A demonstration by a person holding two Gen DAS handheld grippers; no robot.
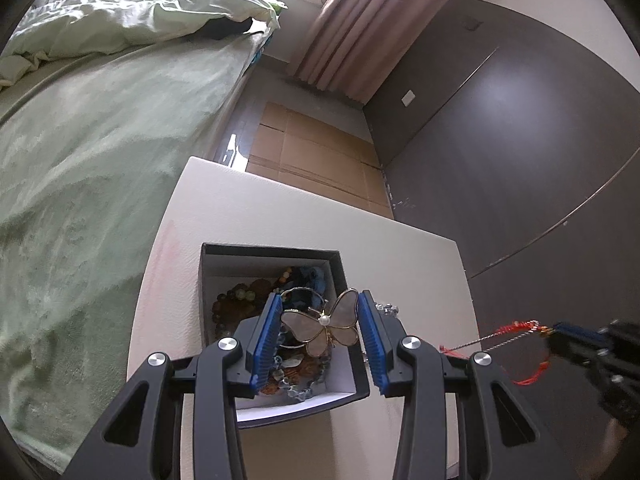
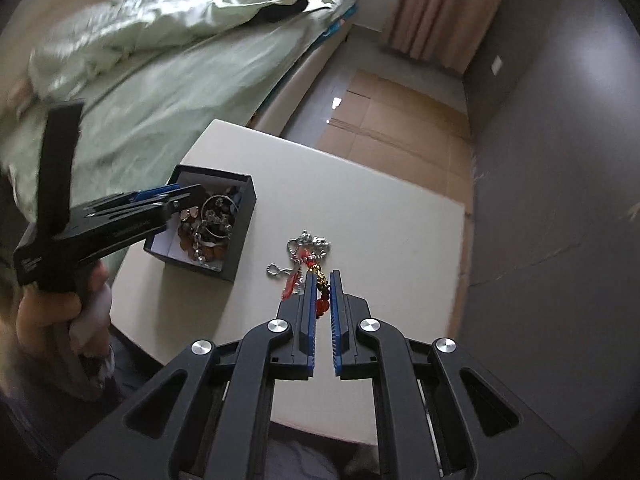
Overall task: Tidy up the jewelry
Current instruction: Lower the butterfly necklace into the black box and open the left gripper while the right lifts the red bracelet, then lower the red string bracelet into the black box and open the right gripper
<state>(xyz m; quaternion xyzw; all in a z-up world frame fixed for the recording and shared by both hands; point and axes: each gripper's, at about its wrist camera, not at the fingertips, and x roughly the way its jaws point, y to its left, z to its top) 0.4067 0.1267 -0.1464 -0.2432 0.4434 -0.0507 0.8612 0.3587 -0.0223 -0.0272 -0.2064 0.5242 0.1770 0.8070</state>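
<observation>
My left gripper (image 1: 320,300) is shut on a butterfly brooch (image 1: 320,326) with pearly wings, gold edges and a small pearl. It hangs over a black box (image 1: 208,276) holding several bead bracelets and bangles. The box (image 2: 240,216) stands on a white table (image 2: 380,216). My right gripper (image 2: 323,276) is shut on a red cord bracelet (image 2: 322,304) with red and gold beads, held above a silver chain (image 2: 308,242) on the table. In the left wrist view the right gripper (image 1: 560,332) is at the far right. The red bracelet (image 1: 520,325) and a silvery strand trail from it.
A bed with a green sheet (image 1: 80,160) runs along the table's left side. Flattened cardboard (image 1: 312,148) lies on the floor beyond the table (image 1: 400,248). A dark wall (image 1: 520,140) stands at the right. A hand (image 2: 44,312) grips the left gripper (image 2: 188,196).
</observation>
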